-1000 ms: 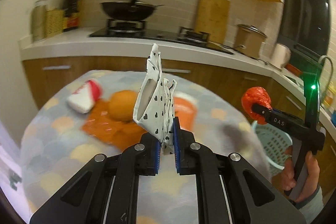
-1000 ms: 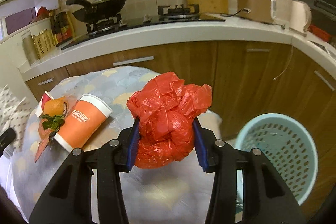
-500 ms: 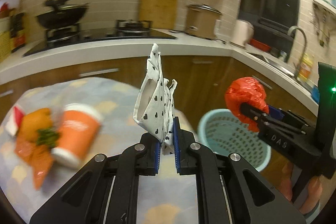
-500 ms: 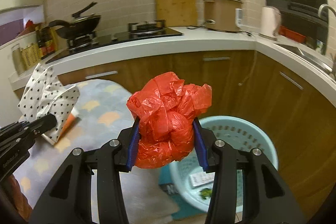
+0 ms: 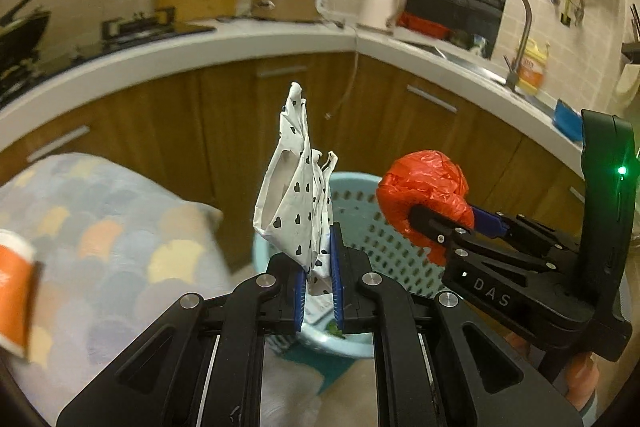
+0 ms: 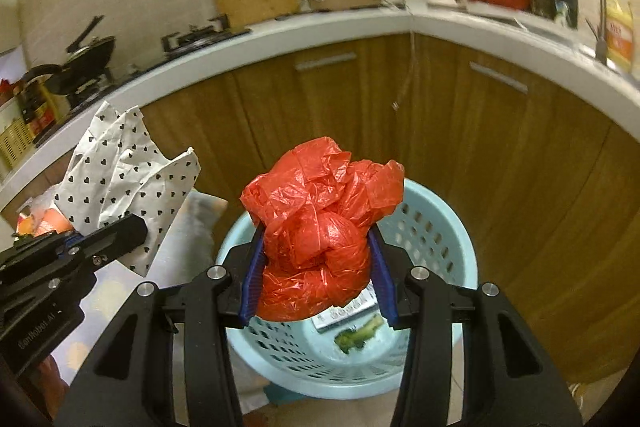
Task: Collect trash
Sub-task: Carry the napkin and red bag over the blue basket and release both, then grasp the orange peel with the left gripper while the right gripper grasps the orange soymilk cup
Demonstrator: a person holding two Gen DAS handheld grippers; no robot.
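Observation:
My left gripper (image 5: 319, 263) is shut on a white paper bag with black hearts (image 5: 294, 187), held upright above the near rim of a light blue perforated basket (image 5: 360, 223). My right gripper (image 6: 316, 267) is shut on a crumpled red plastic bag (image 6: 320, 239), held right over the basket (image 6: 436, 227). The right gripper and red bag also show in the left wrist view (image 5: 428, 199); the paper bag (image 6: 120, 179) shows at the left of the right wrist view. Inside the basket lie a green scrap (image 6: 356, 337) and a flat packet (image 6: 344, 313).
A table with a pastel scale-pattern cloth (image 5: 100, 227) stands to the left, with an orange paper cup (image 5: 14, 299) on it. Wooden cabinets (image 6: 500, 167) and a white countertop (image 5: 240, 43) curve behind the basket. A sink tap (image 5: 520, 27) is at the right.
Both grippers have swung right, away from the table, and now hover over the blue basket. Each still holds its piece of trash.

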